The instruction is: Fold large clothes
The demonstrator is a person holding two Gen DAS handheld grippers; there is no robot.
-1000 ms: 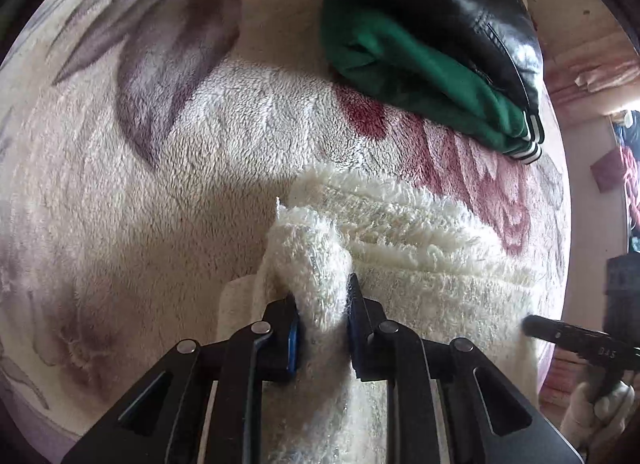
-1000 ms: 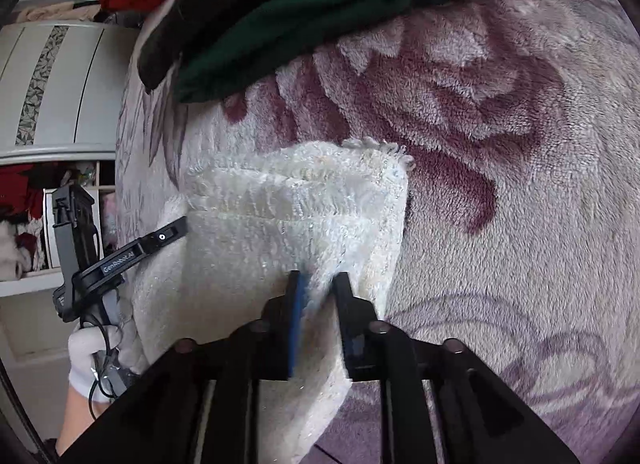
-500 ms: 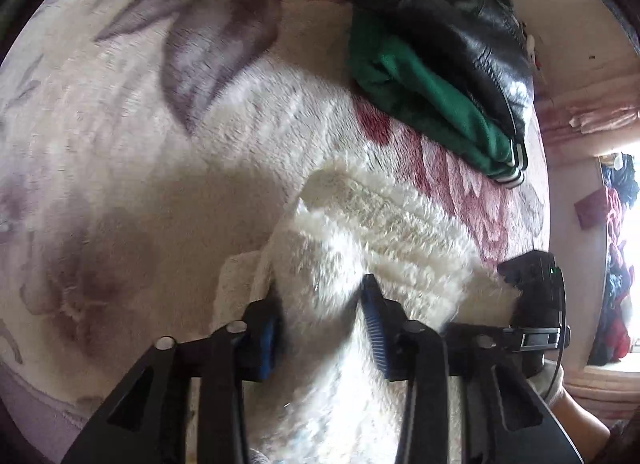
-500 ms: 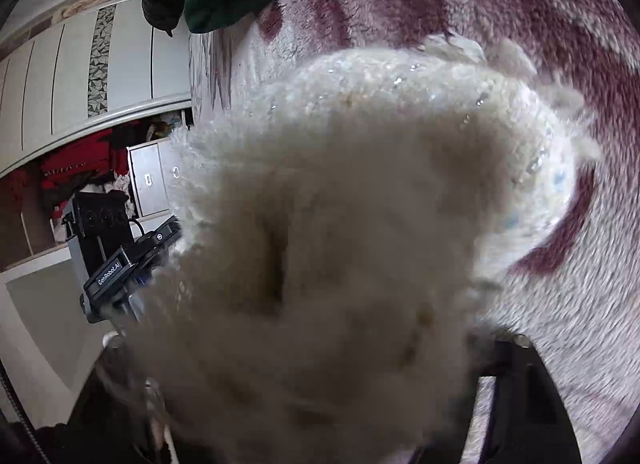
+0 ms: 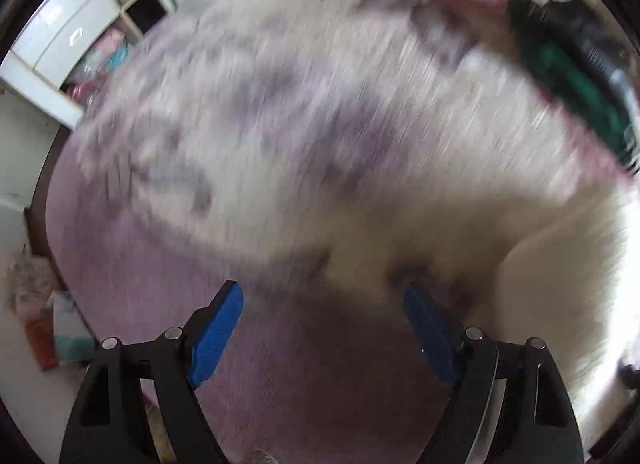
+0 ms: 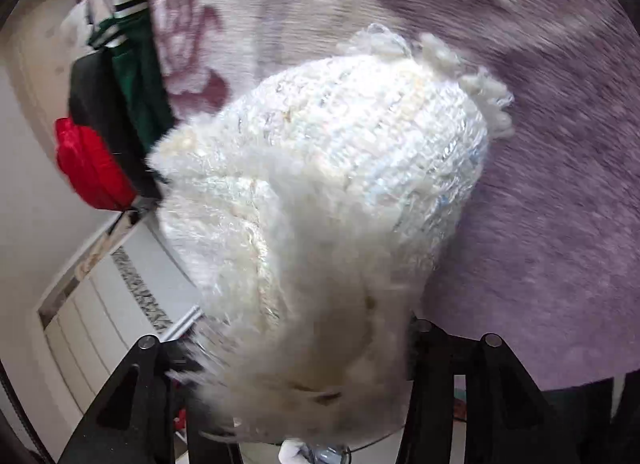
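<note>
Sweater (image 6: 320, 192), white and fuzzy, bundled in my right gripper (image 6: 304, 348); its bulk hides the fingertips, jaws just been closing, knit packed between them. It hangs above the floral plush blanket (image 6: 540, 224), with green, black and red clothes (image 6: 132, 76) at the blanket's far edge. My left gripper (image 5: 324, 328) over the blanket, blue pads (image 5: 216, 336) wide apart, just been opening, nothing between

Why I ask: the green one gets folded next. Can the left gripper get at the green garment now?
Probably yes. The left gripper is empty, its jaws just opened wide, and only bare blanket lies between it and the green garment. A black garment lies against it.
</note>
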